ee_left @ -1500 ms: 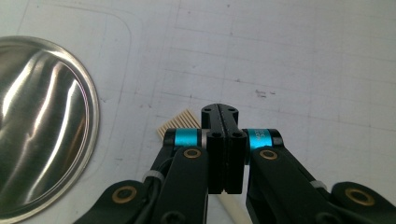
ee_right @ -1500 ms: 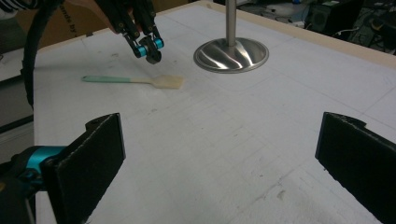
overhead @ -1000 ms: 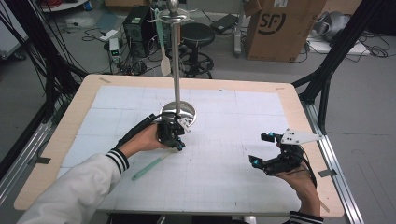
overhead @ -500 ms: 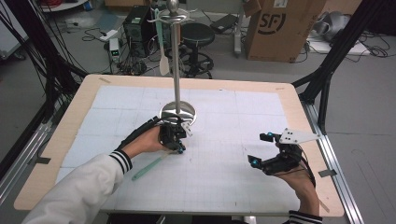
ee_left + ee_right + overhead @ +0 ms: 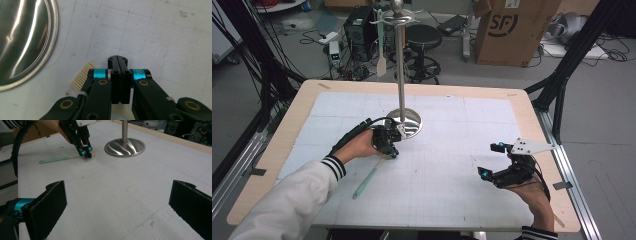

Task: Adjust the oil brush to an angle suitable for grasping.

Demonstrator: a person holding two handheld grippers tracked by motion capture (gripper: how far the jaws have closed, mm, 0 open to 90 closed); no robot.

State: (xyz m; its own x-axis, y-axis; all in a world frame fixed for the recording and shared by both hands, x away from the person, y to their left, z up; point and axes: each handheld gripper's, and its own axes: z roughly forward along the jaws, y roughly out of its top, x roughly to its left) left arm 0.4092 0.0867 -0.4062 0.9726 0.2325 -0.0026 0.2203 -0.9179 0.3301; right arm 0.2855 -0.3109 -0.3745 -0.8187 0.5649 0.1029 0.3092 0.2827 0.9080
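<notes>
White gridded matting covers the table (image 5: 512, 100), with floor cables, a stool and a cardboard box seen behind it. From the left gripper (image 5: 388, 145) outward: its jaws are pressed fully together, pointed down at the mat just in front of the stand's round steel base (image 5: 404, 121). In the left gripper view the closed jaw tips meet with nothing visible between them, and the pale bristle head of the green-handled brush (image 5: 369, 176) is seen just beside and beneath the left jaw (image 5: 81, 78); whether the neck is pinched or merely touched cannot be told. The brush lies flat, its long axis running from the bristle end at the jaws back toward the near-left of the table, handle end farthest from the stand. In the right gripper view the same brush (image 5: 56, 159) is seen stretching away from the left gripper's tips. The right gripper (image 5: 492, 161) is held well apart at the table's right side, jaws spread wide and empty. The left hand is judged far nearer the brush.
</notes>
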